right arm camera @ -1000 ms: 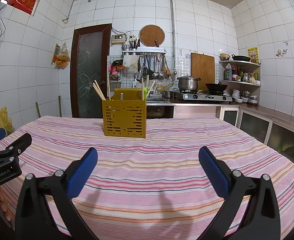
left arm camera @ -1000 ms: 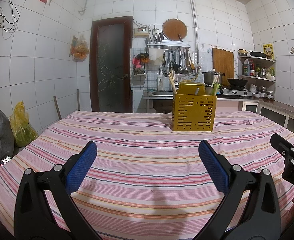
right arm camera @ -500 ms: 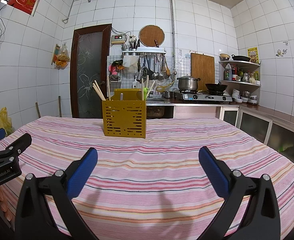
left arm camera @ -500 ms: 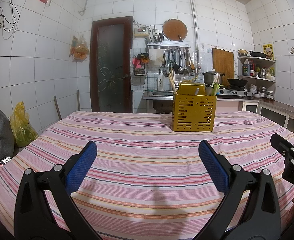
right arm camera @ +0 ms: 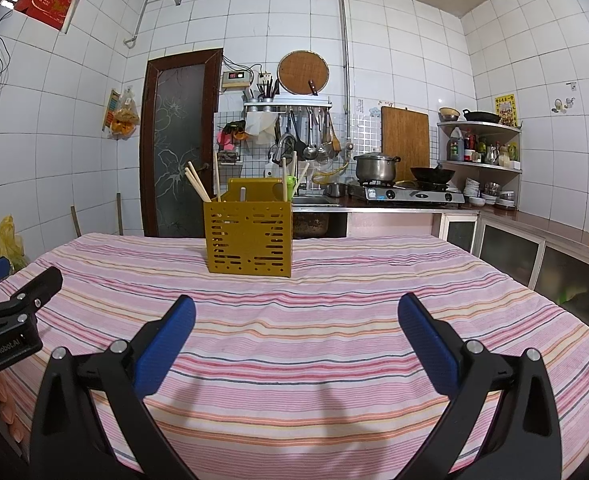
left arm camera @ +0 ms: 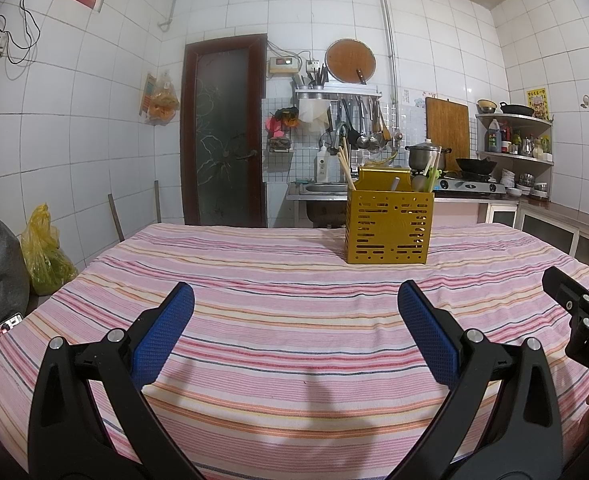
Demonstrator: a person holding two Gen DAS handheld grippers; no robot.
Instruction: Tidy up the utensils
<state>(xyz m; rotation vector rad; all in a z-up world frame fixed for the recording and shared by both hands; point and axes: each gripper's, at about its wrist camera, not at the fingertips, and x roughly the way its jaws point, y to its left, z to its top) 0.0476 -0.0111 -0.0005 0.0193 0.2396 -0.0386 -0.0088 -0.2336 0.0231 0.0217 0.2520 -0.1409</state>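
While both grippers are hovering low over the pink-striped tablecloth [left arm camera: 278, 304], the left gripper [left arm camera: 296, 300] and right gripper [right arm camera: 296, 312] are each holding their blue-padded jaws spread wide, gripping nothing. Well ahead, the yellow perforated plastic utensil caddy [right arm camera: 249, 236] is standing upright, wooden chopsticks [right arm camera: 197, 186] leaning inside it.

Table [left arm camera: 254, 320] covered edge to edge by a striped cloth [right arm camera: 334, 344] (pink, orange and white bands, slightly rumpled near the middle). One item rests directly on it: a yellow slotted utensil caddy [right arm camera: 249, 236], upright, toward the far side.
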